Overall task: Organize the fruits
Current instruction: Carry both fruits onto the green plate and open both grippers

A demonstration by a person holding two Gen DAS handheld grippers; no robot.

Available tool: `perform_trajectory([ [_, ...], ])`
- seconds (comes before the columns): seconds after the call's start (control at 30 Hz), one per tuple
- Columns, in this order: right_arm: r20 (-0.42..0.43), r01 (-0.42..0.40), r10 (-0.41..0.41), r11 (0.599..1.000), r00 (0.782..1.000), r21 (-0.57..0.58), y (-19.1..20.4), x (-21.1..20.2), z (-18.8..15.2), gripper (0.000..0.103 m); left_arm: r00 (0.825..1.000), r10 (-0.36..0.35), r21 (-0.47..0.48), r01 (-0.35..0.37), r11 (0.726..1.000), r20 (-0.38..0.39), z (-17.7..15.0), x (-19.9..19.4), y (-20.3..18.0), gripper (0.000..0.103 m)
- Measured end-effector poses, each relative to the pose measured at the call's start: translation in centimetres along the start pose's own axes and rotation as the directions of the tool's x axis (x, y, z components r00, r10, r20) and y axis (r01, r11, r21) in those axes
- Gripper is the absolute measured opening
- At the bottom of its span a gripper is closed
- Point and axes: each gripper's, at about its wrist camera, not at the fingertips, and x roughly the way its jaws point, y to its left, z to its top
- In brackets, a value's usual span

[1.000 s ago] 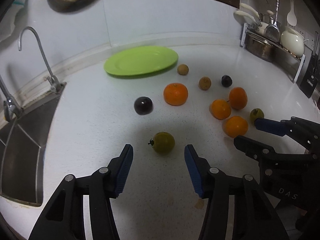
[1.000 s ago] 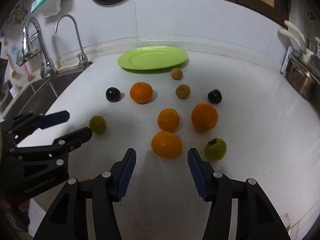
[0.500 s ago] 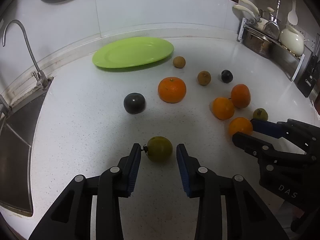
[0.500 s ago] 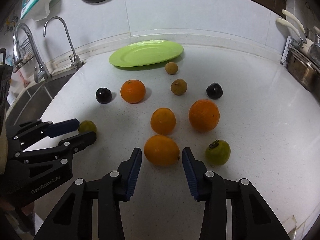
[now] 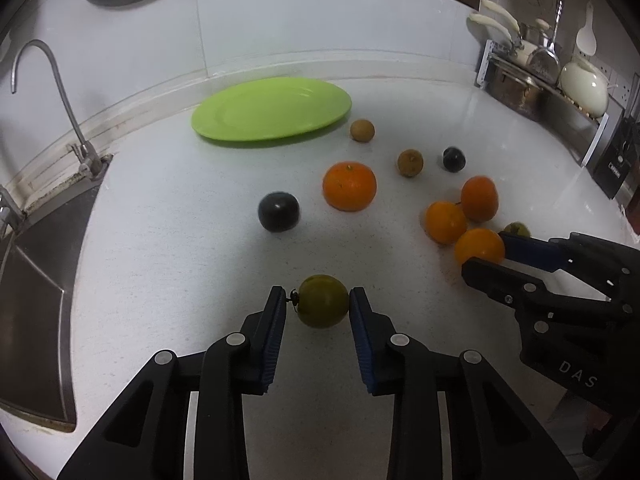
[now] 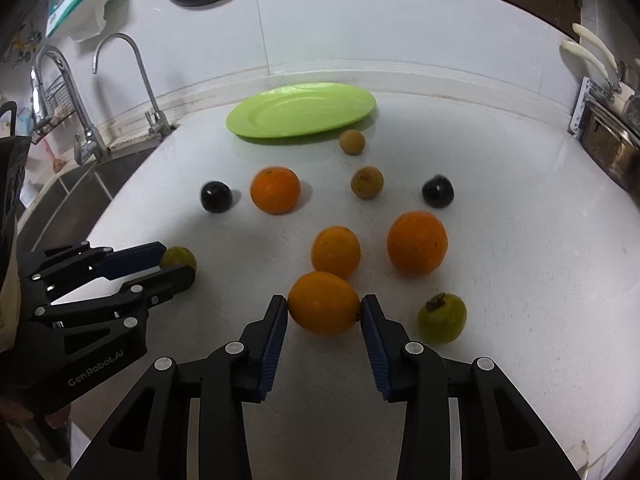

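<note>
Counter [image 5: 168, 264]: right hand-held gripper [image 5: 490, 254] partly hides green fruit [image 5: 518, 229].

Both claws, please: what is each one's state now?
Left claw: closed on the green fruit.
Right claw: closed on the nearest orange.

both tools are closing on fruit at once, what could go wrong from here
1. The left tool has just been closing on the round green fruit; its stem side faces one pad, so the grip may sit off-centre and the fruit could roll out.
2. The right tool has just been closing on the nearest orange, held near the pad tips; it may squirt forward into the orange behind it.
3. The green plate lies beyond the other fruit, so carrying low might knock some.
</note>
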Motion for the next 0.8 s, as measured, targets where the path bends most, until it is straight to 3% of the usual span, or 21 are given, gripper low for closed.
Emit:
perform_trajectory([
  [0.37,0.084,-0.108,0.107,0.994,0.991,0.001,0.8,-2.0,3.6,0.039,0.995,0.006,0.009,-0.007,1.0,0.104,3.1,-3.0,1.4,0.032],
  [0.8,0.106,-0.11,0.121,0.989,0.987,-0.103,2.0,0.8,12.7,0.039,0.987,-0.017,0.031,0.012,0.999,0.162,10.1,-0.3,4.8,0.032],
])
